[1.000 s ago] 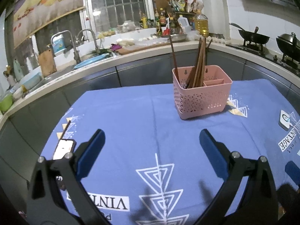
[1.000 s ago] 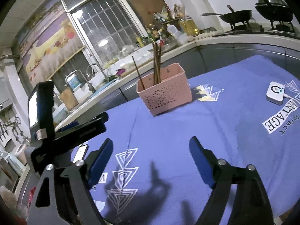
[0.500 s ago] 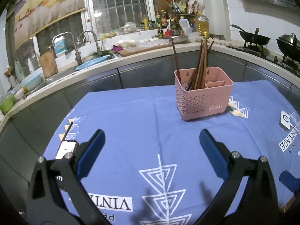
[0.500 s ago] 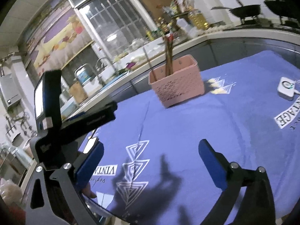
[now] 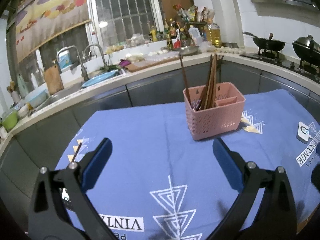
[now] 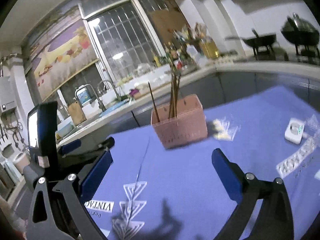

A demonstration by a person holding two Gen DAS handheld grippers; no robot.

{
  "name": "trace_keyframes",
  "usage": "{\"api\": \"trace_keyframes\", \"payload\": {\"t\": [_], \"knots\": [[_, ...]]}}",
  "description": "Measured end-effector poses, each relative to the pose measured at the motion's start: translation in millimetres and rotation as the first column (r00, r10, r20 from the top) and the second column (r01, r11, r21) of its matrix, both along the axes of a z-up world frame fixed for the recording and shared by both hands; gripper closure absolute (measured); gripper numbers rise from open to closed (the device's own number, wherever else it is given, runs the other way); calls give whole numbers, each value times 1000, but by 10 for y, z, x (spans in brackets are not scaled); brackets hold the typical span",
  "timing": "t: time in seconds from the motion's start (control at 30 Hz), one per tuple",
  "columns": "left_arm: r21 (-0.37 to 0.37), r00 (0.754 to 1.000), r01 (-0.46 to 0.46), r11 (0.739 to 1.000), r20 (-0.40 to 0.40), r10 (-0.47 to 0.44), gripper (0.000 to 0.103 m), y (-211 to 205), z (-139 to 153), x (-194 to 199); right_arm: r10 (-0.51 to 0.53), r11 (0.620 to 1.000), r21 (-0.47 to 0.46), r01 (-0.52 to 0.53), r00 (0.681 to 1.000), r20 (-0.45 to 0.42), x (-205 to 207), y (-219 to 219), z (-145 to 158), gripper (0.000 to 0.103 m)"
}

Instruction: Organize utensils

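Blue tablecloth point(image 5: 140, 132), pink utensil basket point(image 5: 215, 118), white device point(image 5: 304, 132), possibly a chopstick point(image 5: 77, 152)

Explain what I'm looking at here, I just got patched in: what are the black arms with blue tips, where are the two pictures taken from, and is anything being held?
There is no robot. A person holds one hand tool in each hand, and each tool carries a wide-angle camera looking forward along its two fingers. The black arms with blue pads are those fingers.

One picture looks out from the left tongs, the other from the right tongs. Both stand open and empty; the right tongs have just been opening.

Ahead, on a blue tablecloth, stands a pink basket with chopsticks upright in it. One loose chopstick lies near the left tongs. A small white device lies off to the right.
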State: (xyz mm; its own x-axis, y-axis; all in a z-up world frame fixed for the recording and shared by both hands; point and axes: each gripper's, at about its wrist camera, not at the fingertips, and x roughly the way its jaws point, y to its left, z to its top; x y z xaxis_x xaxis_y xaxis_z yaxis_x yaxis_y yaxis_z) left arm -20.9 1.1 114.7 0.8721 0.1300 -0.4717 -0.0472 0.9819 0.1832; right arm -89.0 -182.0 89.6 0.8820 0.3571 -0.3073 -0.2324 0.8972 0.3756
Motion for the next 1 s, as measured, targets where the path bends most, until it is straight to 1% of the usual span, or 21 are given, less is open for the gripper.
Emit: {"api": "trace_keyframes", "payload": {"t": [0.13, 0.3, 0.47, 0.8, 1.0], "knots": [[11, 1000, 5, 1000, 13, -5, 6, -61, 87, -20, -18, 1000, 14, 17, 1000, 21, 64, -26, 97, 4], [36, 1000, 2, 999, 25, -3, 6, -108, 143, -32, -46, 999, 4, 46, 999, 2, 95, -73, 62, 4], [21, 1000, -10, 1000, 26, 9, 6, -64, 150, -15, -60, 998, 18, 61, 998, -18, 118, -137, 13, 4], [24, 999, -3, 1000, 47, 2, 6, -67, 155, -46, -51, 998, 21, 51, 999, -1, 101, -118, 48, 4], [20, 1000, 10, 1000, 23, -10, 6, -98, 110, -53, -49, 998, 28, 49, 999, -3, 93, -131, 41, 4]]}}
